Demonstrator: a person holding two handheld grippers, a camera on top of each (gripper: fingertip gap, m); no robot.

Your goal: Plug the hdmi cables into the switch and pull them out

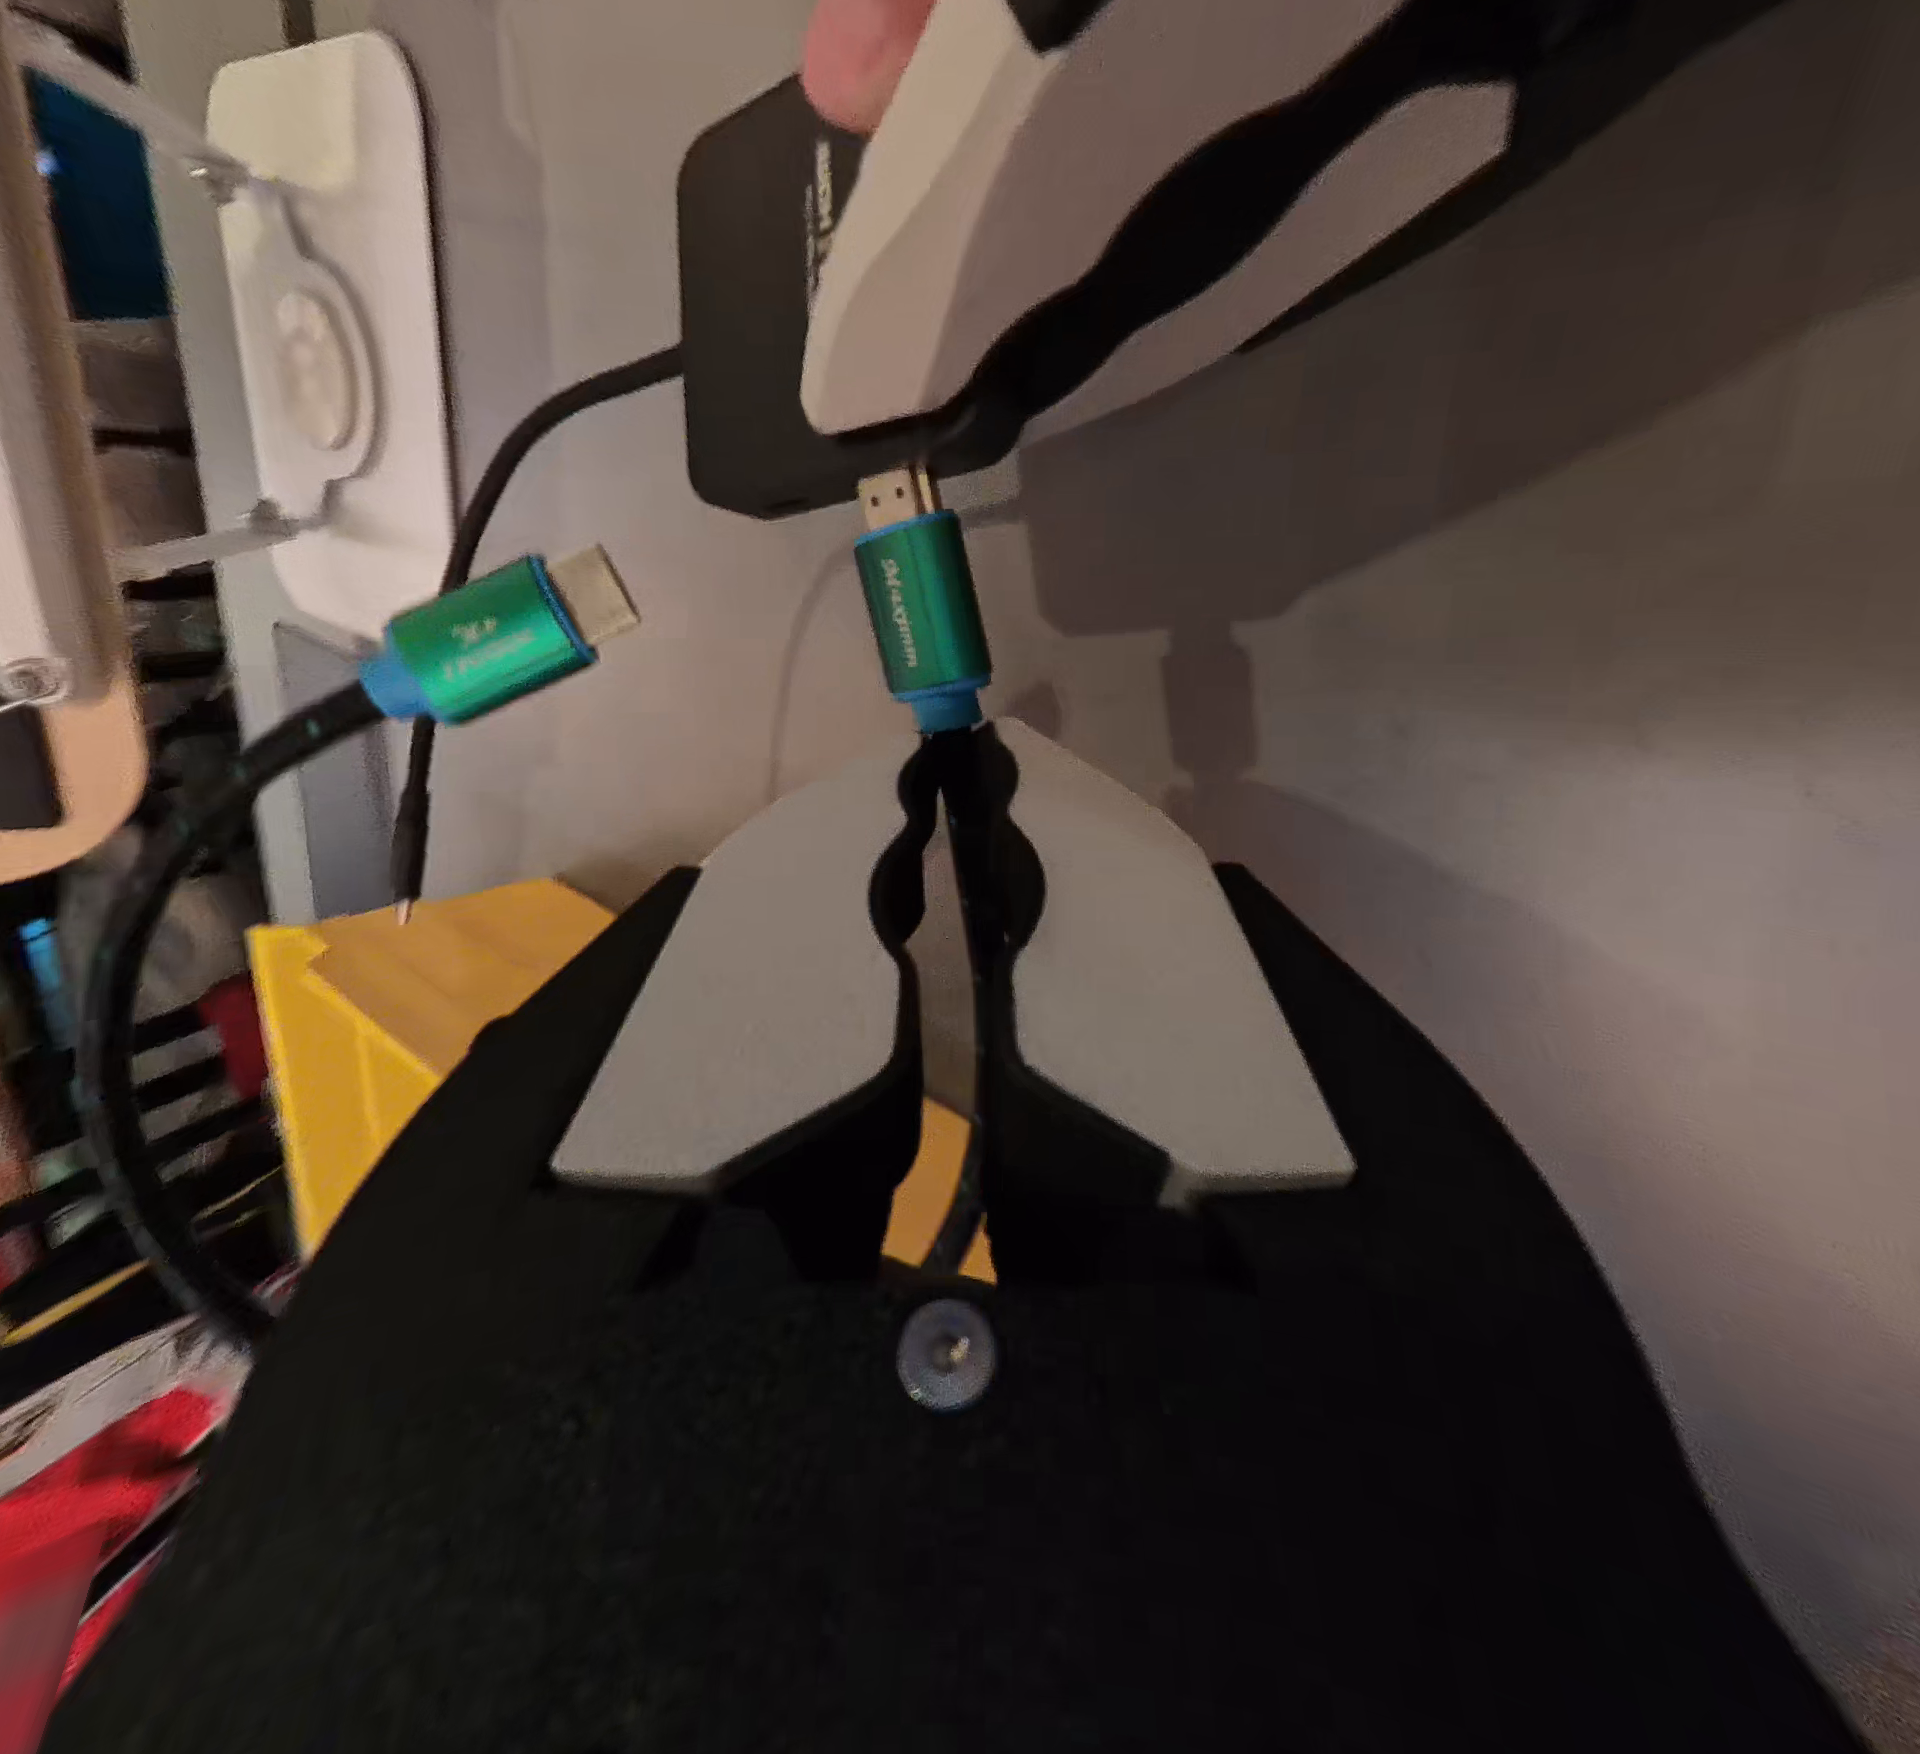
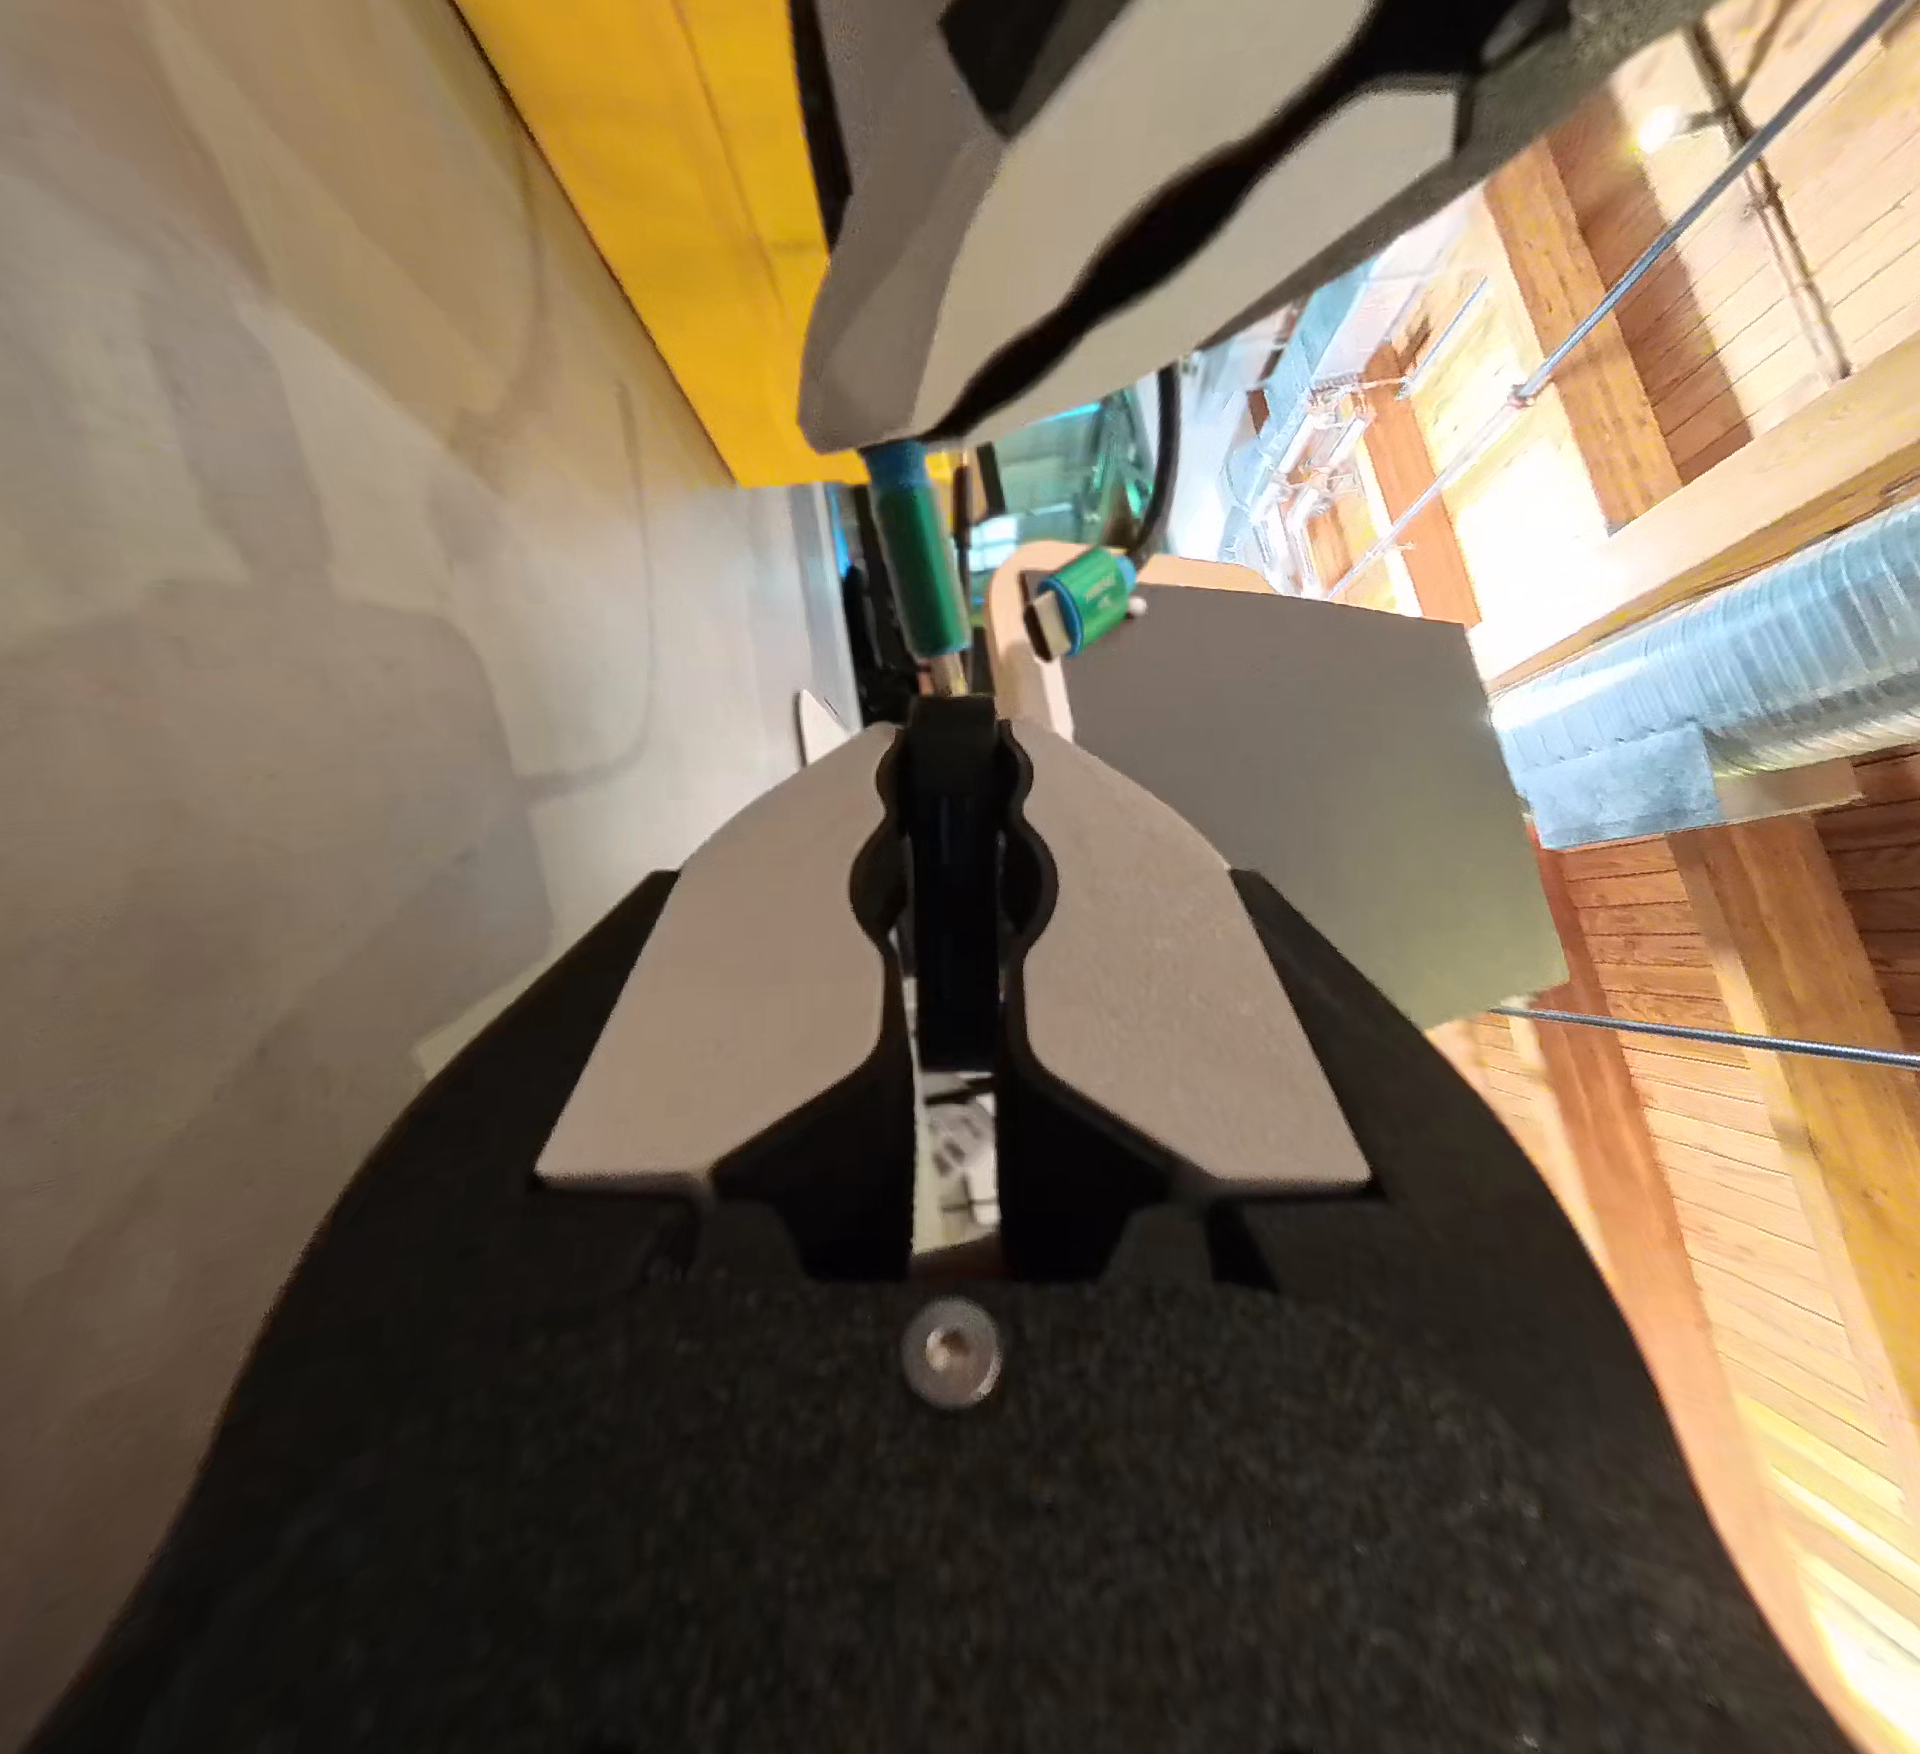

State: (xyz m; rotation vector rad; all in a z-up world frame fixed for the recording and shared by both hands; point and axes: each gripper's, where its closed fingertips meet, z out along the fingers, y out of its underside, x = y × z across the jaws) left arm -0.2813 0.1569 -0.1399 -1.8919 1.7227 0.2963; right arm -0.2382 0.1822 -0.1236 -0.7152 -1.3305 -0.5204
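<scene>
HDMI cable first: I am pinching its black braided cord [image 1: 961,873] between the grey fingers of my left gripper [image 1: 951,748], jaws closed on it just behind the blue strain relief, so the green metal plug [image 1: 923,608] is sticking out stiff ahead of the tips and I can steer its metal tongue. I am gripping that close to the plug because a longer free length would flop.

My right gripper [image 2: 956,728] is clamping the flat black plastic switch box [image 2: 948,873] edge-on, jaws pressed against its two faces, holding it off the pale table [image 1: 1558,873] so its port edge is facing the plug. In the left wrist view the switch [image 1: 758,291] is showing behind the right fingers, and the plug's tip is sitting right at its lower edge; whether it is already entering a port I cannot tell.

A second green plug [image 1: 494,639] on its own black cable is hanging free to the left, well clear of the switch, judged to be waiting its turn. A thin black lead [image 1: 499,499] is trailing from the switch's side, down toward a yellow box [image 1: 343,1029] beyond.
</scene>
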